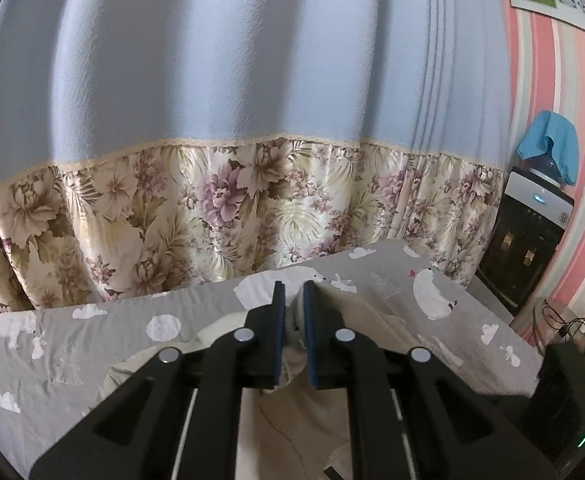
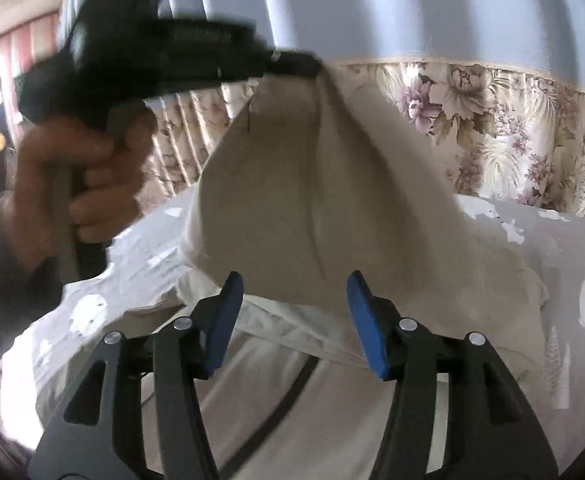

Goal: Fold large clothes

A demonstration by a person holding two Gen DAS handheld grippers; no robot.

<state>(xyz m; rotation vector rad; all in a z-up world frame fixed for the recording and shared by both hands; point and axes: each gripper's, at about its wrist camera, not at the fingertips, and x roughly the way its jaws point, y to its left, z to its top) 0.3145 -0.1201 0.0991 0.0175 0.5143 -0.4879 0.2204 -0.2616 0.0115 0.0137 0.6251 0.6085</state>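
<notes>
A large beige garment point(image 2: 312, 208) lies on a bed with a grey animal-print sheet point(image 2: 552, 240). My left gripper point(image 1: 293, 292) is shut on a bunched part of the garment point(image 1: 292, 364). In the right wrist view the left gripper point(image 2: 292, 66), held in a hand, lifts a corner of the garment high so it hangs as a tent. My right gripper point(image 2: 292, 284) is open and empty, low over the garment's lower part, just in front of the hanging fold.
A blue curtain with a floral lower band point(image 1: 232, 192) hangs behind the bed. A water dispenser point(image 1: 528, 224) with a blue cloth point(image 1: 548, 140) stands at the right by a pink striped wall. The grey sheet point(image 1: 52, 360) spreads left.
</notes>
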